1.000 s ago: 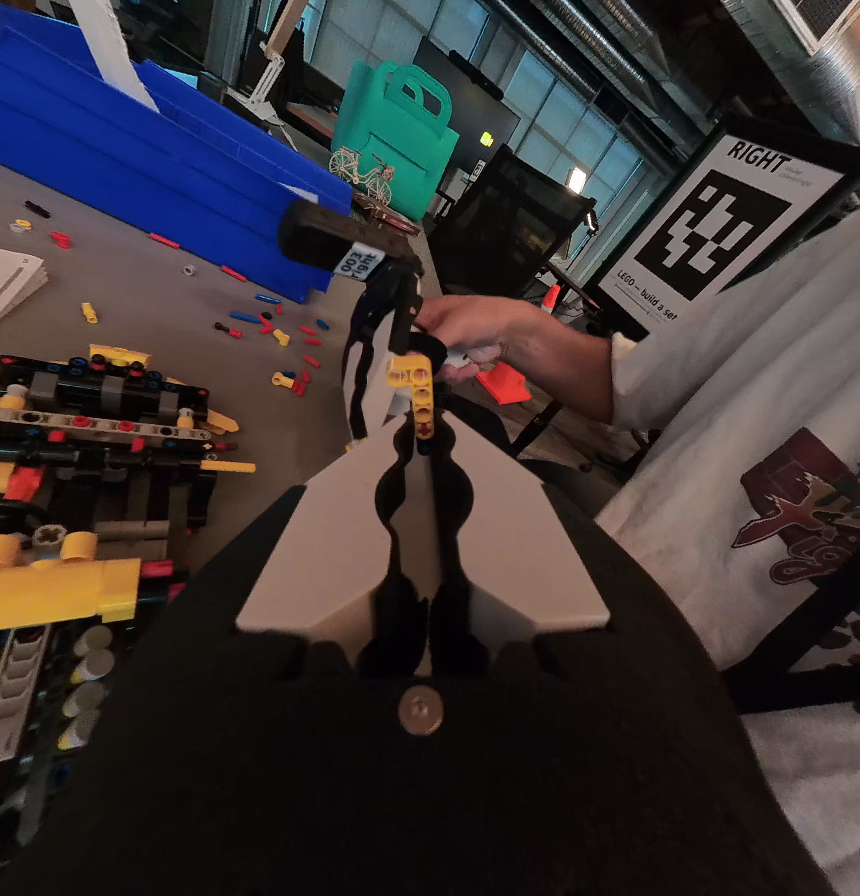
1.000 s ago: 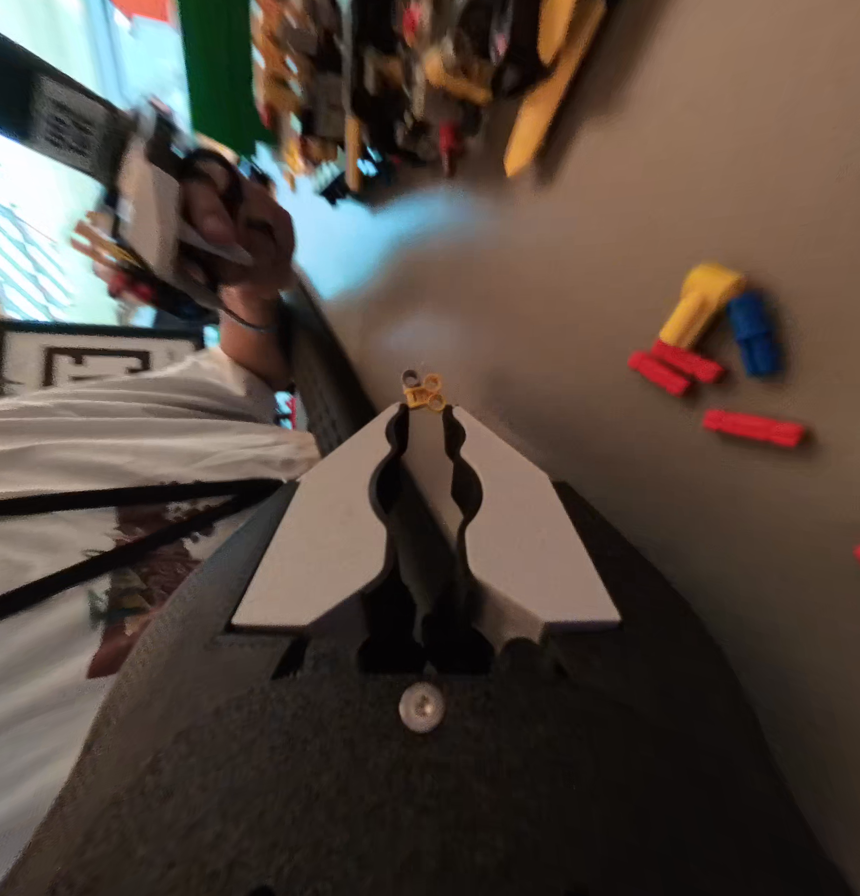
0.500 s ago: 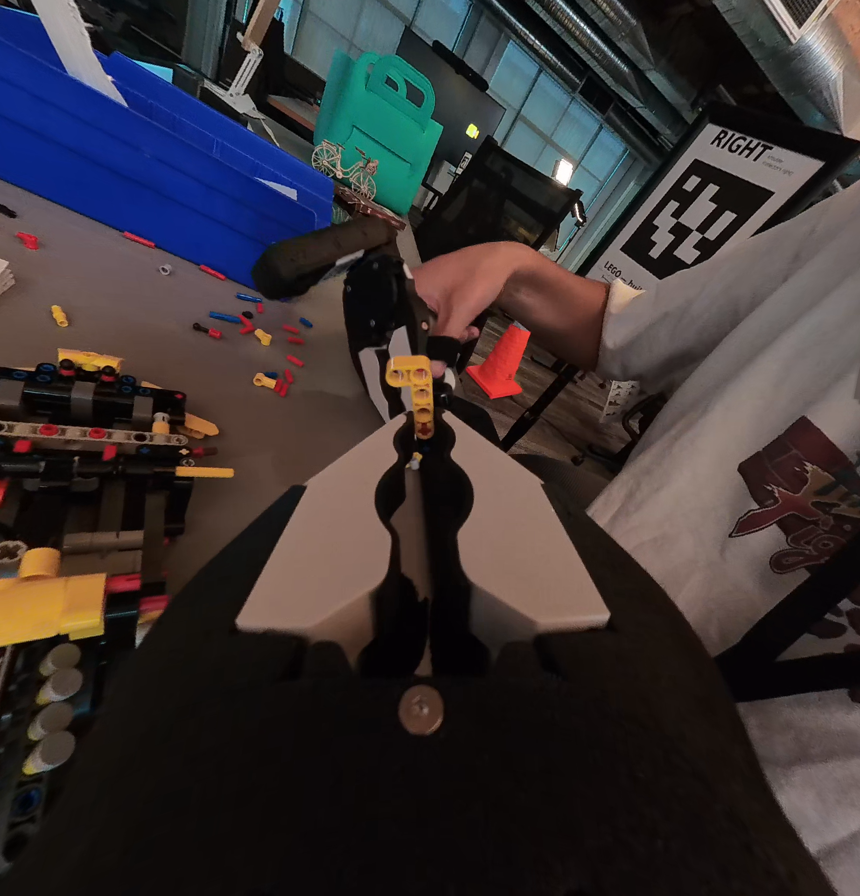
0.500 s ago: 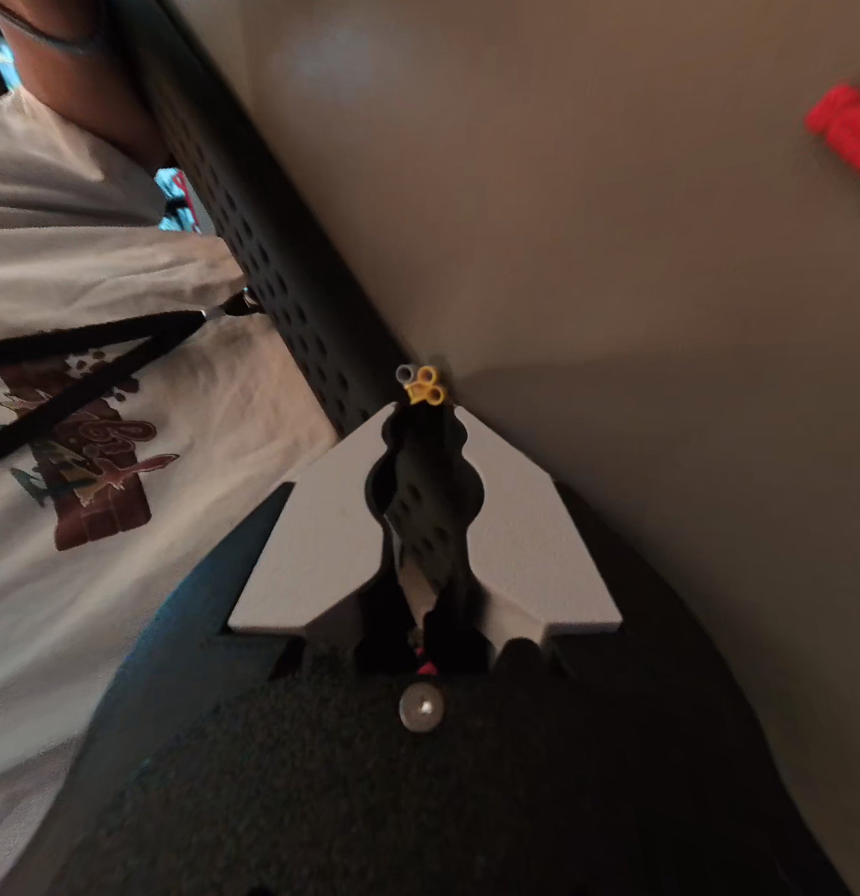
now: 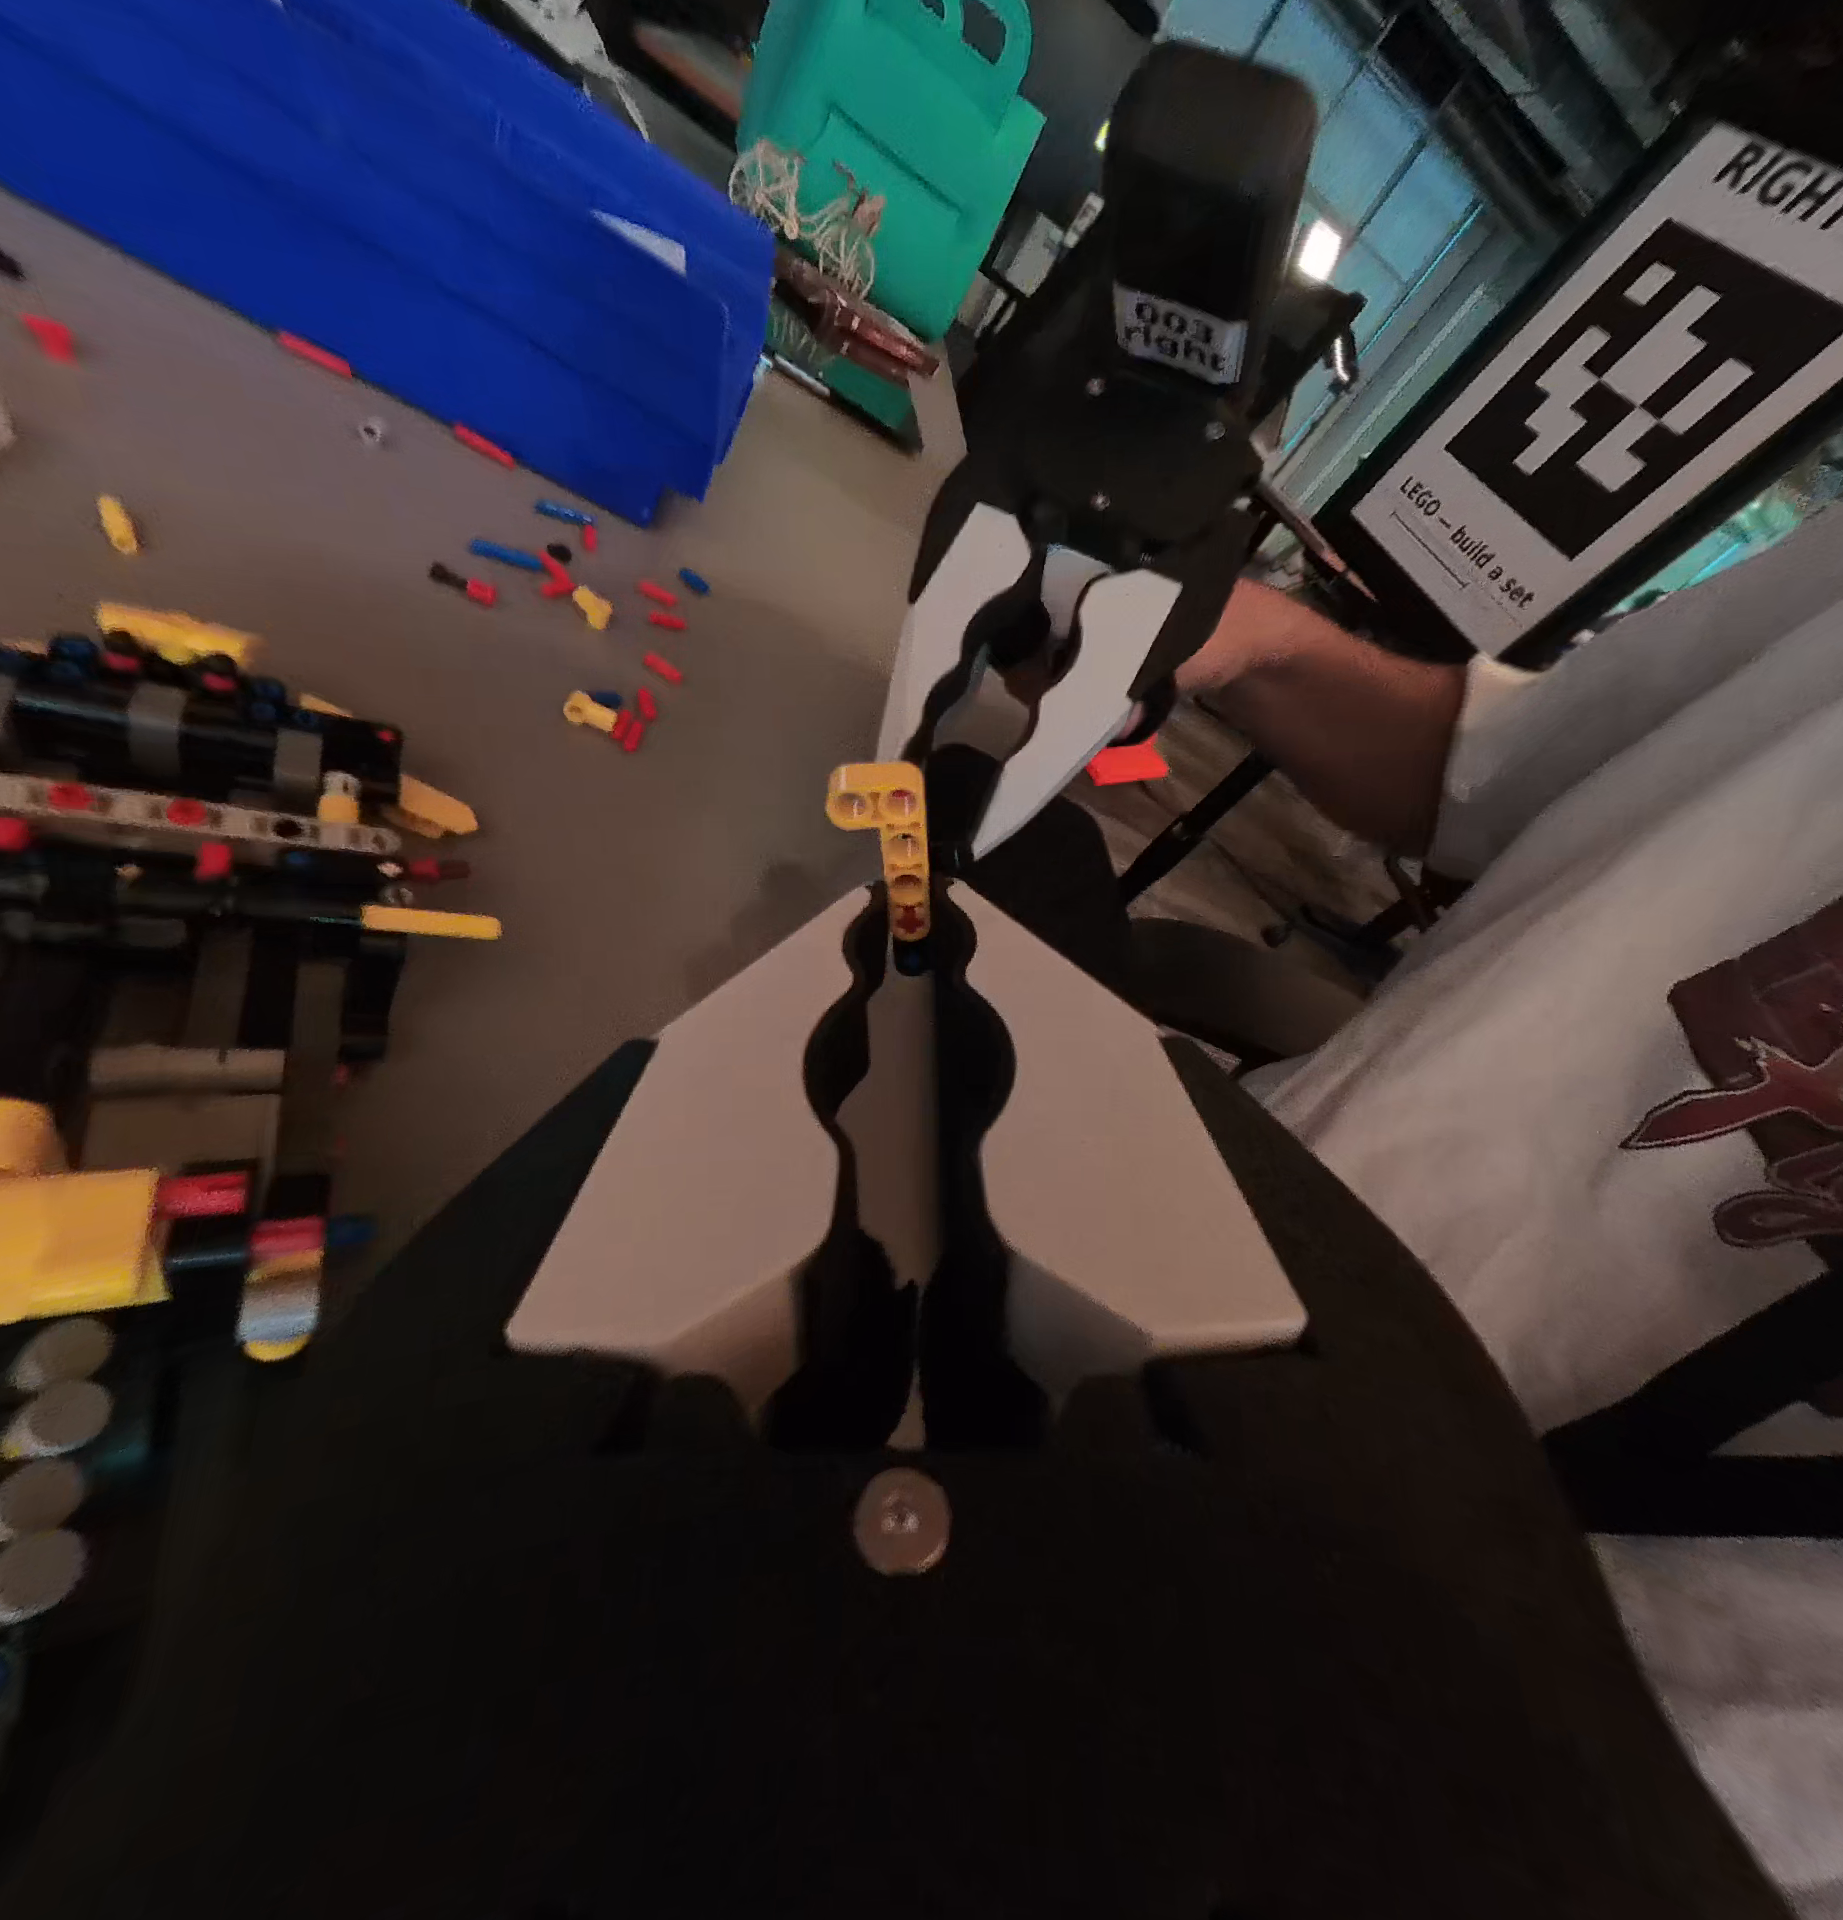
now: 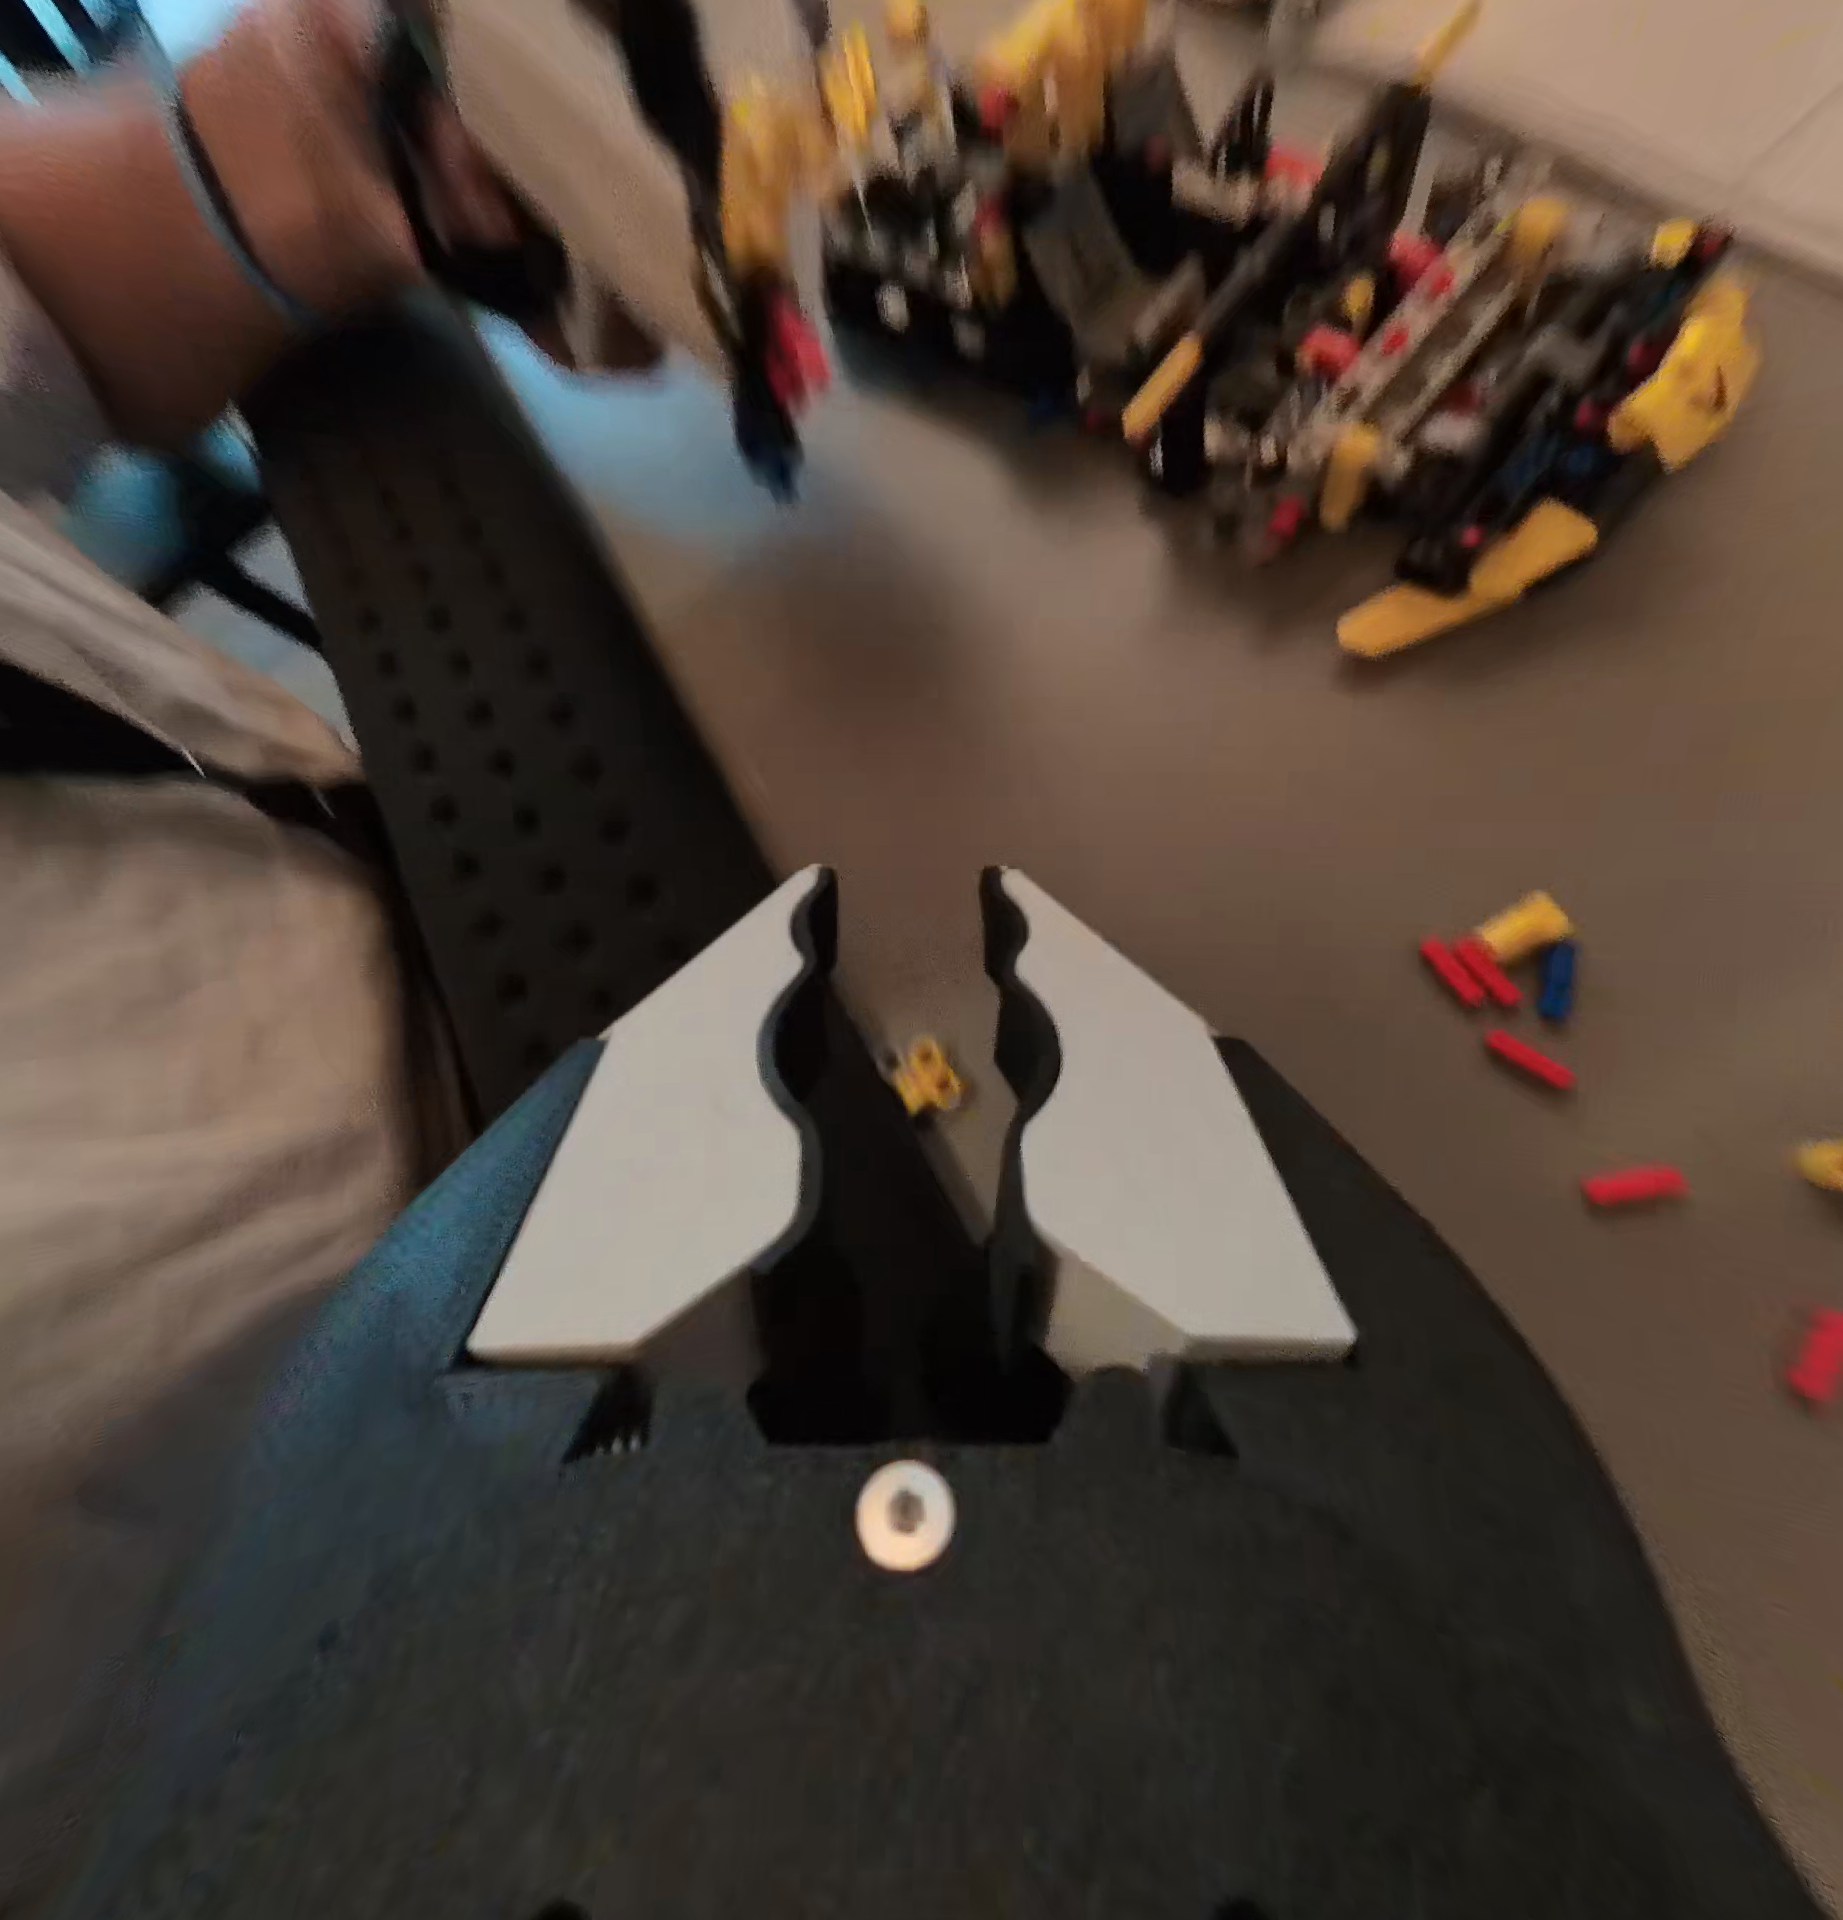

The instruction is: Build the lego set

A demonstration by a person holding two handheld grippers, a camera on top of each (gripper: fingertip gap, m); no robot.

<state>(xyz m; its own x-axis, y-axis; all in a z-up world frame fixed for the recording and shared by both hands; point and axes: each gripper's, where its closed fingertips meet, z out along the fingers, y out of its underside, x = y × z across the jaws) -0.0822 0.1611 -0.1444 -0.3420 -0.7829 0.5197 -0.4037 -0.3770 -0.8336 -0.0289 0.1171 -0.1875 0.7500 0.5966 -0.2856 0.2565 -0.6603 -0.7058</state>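
Left wrist view: the left gripper (image 5: pixel 909 902) pinches a yellow L-shaped holed beam (image 5: pixel 889 821) at frame centre; the part-built black-and-yellow model (image 5: pixel 158 831) sits at left.

Right wrist view: the right gripper (image 6: pixel 909 883) stands parted, empty, with a small yellow connector (image 6: pixel 927 1075) on the grey table (image 6: pixel 1260 852) between its fingers.

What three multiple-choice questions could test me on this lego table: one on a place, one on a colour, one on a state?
1. In the left wrist view, where is the partly built black-and-yellow lego model?
A) left of the left gripper
B) right of it
C) on a chair

2. What colour is the L-shaped plastic beam in the left gripper?
A) red
B) yellow
C) blue

3. How is the right gripper?
A) shut on a beam
B) open
C) out of view

Answers:
1. A, the model fills the table's left side.
2. B, the beam at the fingertips is yellow.
3. B, a wide gap shows between its fingers.
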